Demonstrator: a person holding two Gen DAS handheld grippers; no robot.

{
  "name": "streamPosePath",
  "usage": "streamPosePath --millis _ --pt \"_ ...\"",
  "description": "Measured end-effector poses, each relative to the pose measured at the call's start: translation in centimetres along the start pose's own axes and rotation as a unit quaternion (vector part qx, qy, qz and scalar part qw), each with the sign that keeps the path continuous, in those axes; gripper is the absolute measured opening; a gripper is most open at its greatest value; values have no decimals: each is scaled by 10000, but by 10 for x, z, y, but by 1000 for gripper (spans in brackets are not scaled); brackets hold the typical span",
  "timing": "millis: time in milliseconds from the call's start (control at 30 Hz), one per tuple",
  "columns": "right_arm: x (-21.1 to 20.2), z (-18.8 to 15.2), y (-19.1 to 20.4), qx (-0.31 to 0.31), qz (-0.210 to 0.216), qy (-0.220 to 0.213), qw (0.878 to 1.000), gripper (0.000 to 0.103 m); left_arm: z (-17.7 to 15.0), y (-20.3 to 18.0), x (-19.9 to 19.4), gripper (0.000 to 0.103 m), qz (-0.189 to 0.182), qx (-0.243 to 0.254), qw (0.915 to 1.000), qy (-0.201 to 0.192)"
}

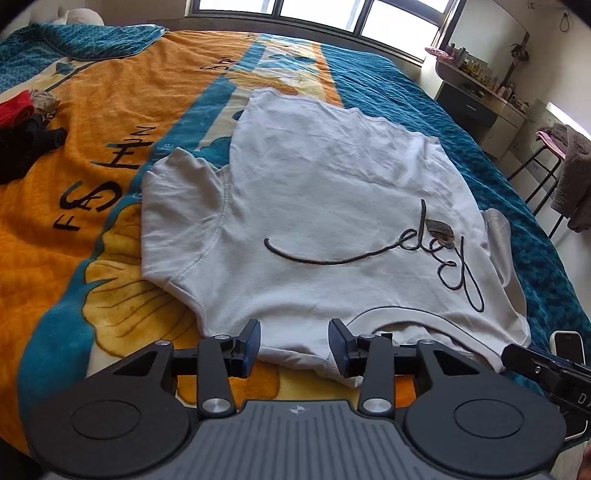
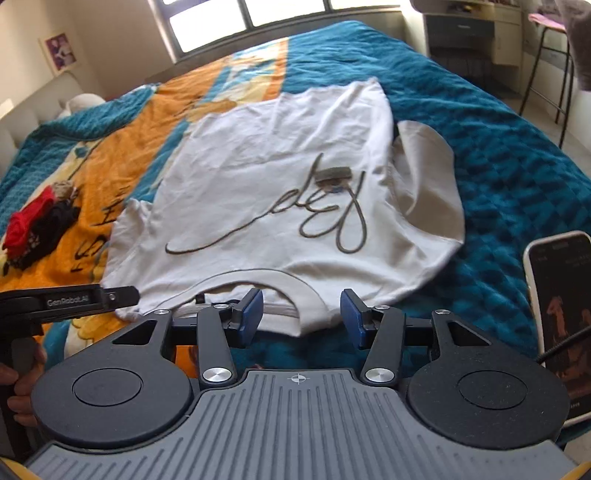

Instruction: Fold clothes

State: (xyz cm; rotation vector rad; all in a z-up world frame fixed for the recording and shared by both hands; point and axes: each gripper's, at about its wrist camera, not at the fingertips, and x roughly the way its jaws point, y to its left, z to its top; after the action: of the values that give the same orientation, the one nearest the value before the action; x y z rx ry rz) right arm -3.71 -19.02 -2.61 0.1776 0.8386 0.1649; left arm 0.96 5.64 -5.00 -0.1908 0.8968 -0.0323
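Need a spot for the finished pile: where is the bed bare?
Free: teal bedspread right of the white T-shirt, up to the phone; orange stretch between the shirt and the red-and-black clothes heap. Crowded: near edge, where both open grippers hover.

Daylight pours through the window [image 1: 325, 18] behind the bed [image 1: 424, 110], which wears a teal and orange blanket [image 1: 122, 110]. Pale walls all round, a picture [image 2: 59, 51] on one. At the right, a cluttered dresser [image 1: 476, 92] and a stool [image 1: 543, 162] draped in cloth.
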Motion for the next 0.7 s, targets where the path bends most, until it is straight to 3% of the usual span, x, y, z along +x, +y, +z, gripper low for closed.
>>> streamPosePath --millis 67,133,167,400,700 --pt "11 3 7 -248 -89 -13 9997 45 0 -8 11 45 135 190 9997 53" --pt "23 6 11 -438 -113 0 9990 28 -1 -13 21 45 274 353 9989 104" --pt "30 8 12 -500 -134 58 9986 27 -2 -16 25 45 331 460 9983 104" --pt "62 0 11 -601 -341 533 9962 29 -14 -21 41 45 421 786 9955 308" --pt "41 -15 19 -730 -233 425 9962 32 -14 -23 21 45 355 740 9960 360"
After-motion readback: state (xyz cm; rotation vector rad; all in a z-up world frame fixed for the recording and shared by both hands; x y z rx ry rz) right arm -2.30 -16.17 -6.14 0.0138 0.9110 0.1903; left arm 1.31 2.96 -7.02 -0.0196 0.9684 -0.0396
